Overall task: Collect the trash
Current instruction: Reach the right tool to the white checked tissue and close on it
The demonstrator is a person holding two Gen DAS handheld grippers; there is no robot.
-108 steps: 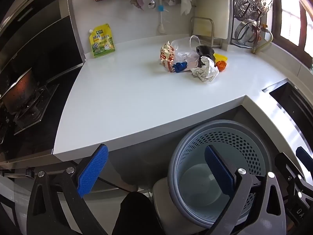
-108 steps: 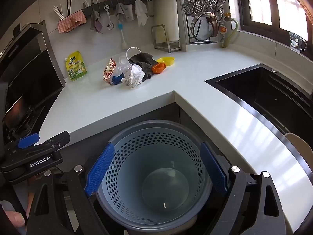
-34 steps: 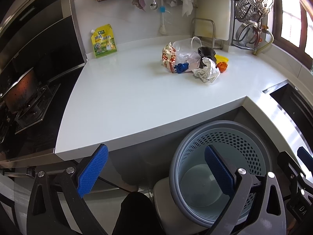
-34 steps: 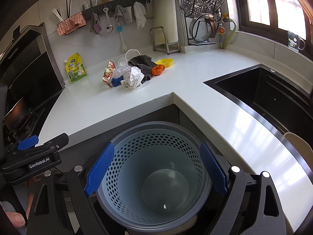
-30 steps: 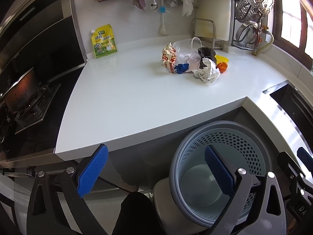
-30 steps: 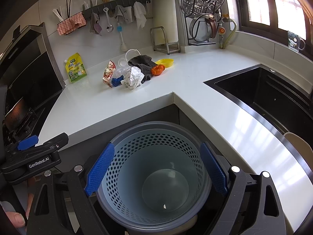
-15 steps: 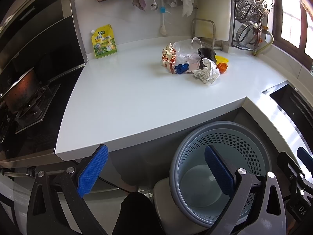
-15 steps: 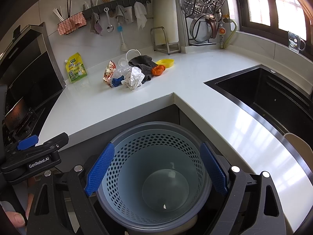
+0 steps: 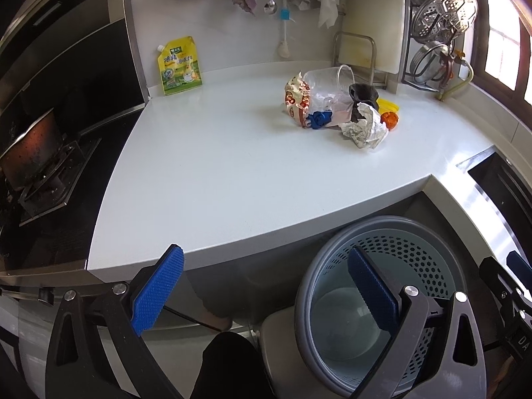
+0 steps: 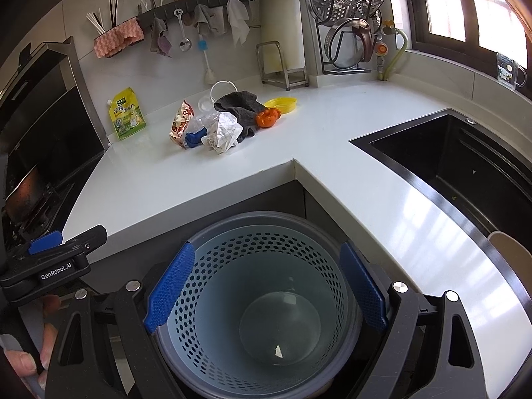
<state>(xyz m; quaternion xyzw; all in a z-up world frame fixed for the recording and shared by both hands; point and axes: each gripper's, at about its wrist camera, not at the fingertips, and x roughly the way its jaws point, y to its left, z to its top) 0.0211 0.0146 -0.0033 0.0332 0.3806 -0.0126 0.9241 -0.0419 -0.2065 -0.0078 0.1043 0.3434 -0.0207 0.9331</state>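
Note:
A heap of trash lies at the back of the white counter (image 9: 216, 173): a snack wrapper (image 9: 297, 97), a clear plastic cup (image 9: 327, 76), a blue piece (image 9: 319, 120), crumpled paper (image 9: 365, 129), a dark cloth (image 10: 241, 108), an orange bit (image 10: 267, 117) and a yellow lid (image 10: 281, 103). A grey-blue perforated bin (image 10: 266, 302) stands below the counter's corner with one small scrap inside. My left gripper (image 9: 264, 296) is open and empty, low in front of the counter edge. My right gripper (image 10: 266, 291) is open and empty above the bin, far from the heap.
A yellow-green pouch (image 9: 179, 65) leans on the back wall. A black stove (image 9: 43, 166) lies at the left and a black sink (image 10: 465, 169) at the right. Cloths and utensils hang on a wall rail (image 10: 196, 0). A pot rack (image 10: 349, 16) stands at the back right.
Almost nothing: both grippers stay open and low by the bin, with only a slight drift of view. The trash heap has not moved.

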